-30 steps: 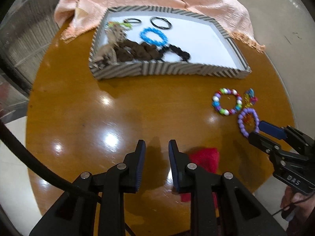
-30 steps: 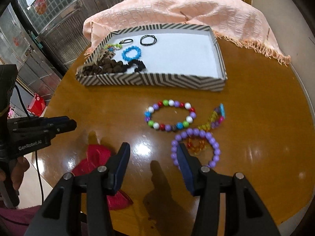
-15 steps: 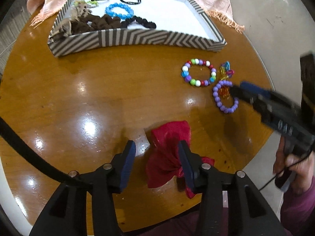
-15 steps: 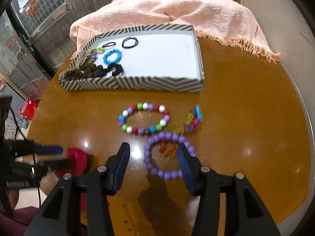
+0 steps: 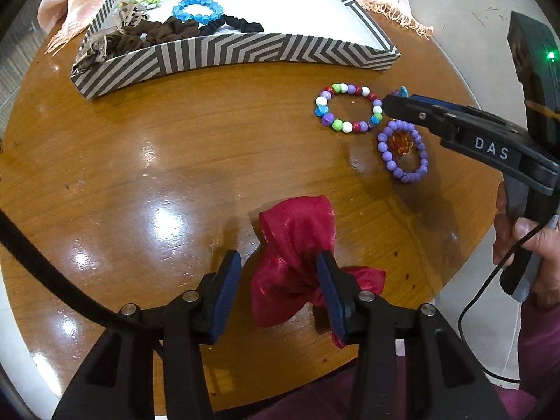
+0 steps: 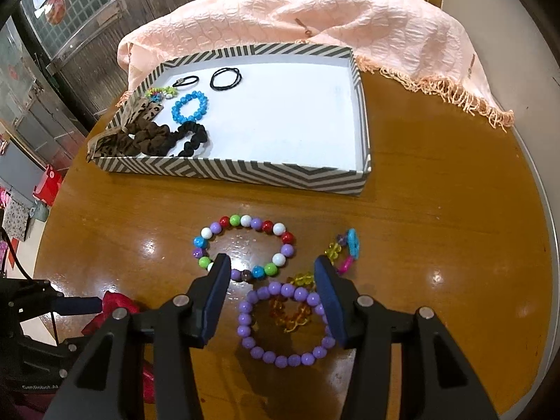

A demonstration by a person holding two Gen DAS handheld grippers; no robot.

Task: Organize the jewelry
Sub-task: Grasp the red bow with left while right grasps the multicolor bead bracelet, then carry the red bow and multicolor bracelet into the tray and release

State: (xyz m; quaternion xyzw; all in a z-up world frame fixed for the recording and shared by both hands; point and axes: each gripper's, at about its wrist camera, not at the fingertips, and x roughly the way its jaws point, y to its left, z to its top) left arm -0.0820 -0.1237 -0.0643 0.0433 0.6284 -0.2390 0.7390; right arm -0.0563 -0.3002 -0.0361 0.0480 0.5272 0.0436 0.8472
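A striped tray [image 5: 245,56] [image 6: 245,171] holds a blue bead bracelet [image 6: 189,107], brown and black scrunchies [image 6: 154,138] and black hair ties [image 6: 225,77]. On the wooden table lie a multicolour bead bracelet [image 5: 348,112] [image 6: 245,246], a purple bead bracelet [image 5: 402,152] [image 6: 285,323] around an amber one [image 6: 290,311], and a colourful charm piece [image 6: 344,250]. My left gripper [image 5: 278,280] is open around a red organza bow [image 5: 297,252]. My right gripper [image 6: 271,281] is open above the purple bracelet.
A peach cloth [image 6: 315,10] is draped behind the tray. The round table's edge [image 6: 540,245] curves close on the right. The right half of the tray floor [image 6: 297,119] is bare white. The left gripper's body [image 6: 31,315] sits at the lower left of the right wrist view.
My left gripper has opened wider and come down around the red bow. My right gripper has moved forward over the purple bracelet, towards the multicolour one.
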